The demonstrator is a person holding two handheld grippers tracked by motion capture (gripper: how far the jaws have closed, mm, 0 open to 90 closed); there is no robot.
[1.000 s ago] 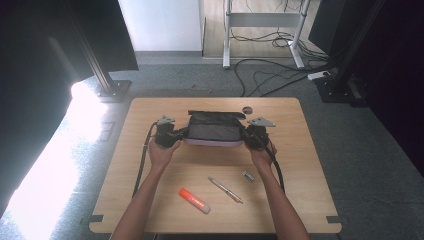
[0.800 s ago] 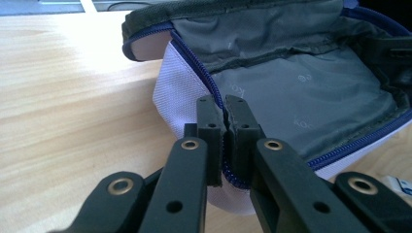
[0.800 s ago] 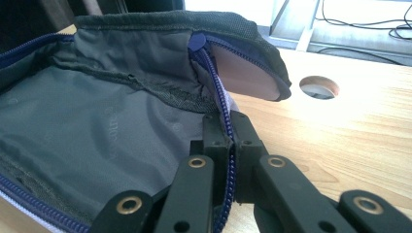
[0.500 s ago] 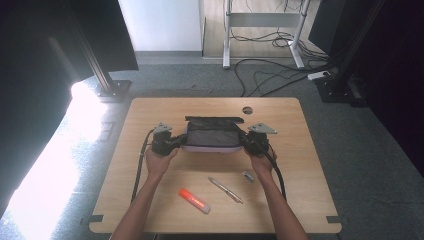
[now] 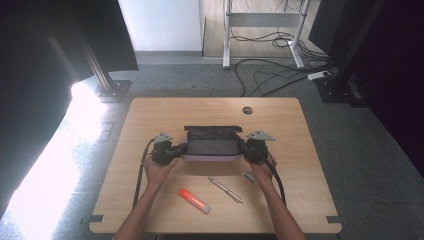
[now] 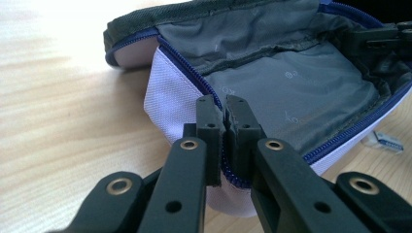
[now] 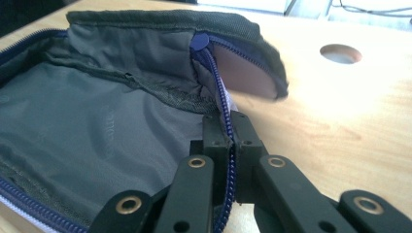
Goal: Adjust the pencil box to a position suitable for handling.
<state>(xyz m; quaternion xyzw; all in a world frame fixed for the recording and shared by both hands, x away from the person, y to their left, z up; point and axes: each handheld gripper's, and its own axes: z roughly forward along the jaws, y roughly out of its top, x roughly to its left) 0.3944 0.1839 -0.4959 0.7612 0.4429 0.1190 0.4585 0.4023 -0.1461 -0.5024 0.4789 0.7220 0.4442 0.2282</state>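
Observation:
A zipped-open pouch point(image 5: 212, 143) with grey lining, white outside and a blue zipper lies in the middle of the table. My left gripper point(image 5: 176, 149) is shut on the pouch's left end; in the left gripper view its jaws point(image 6: 224, 114) pinch the blue zipper edge of the pouch point(image 6: 286, 92). My right gripper point(image 5: 246, 148) is shut on the right end; in the right gripper view its jaws point(image 7: 230, 131) clamp the zipper rim of the pouch point(image 7: 97, 116). The pouch mouth is held wide between them.
An orange marker point(image 5: 194, 200), a silver pen point(image 5: 225, 189) and a small cap-like piece point(image 5: 248, 176) lie on the wooden table point(image 5: 150, 112) in front of the pouch. A round cable hole point(image 5: 247, 110) is at the back right. Cables trail from both grippers.
Both grippers and the pouch have come a little toward the person and lower onto the table. Both stay clamped on the pouch ends.

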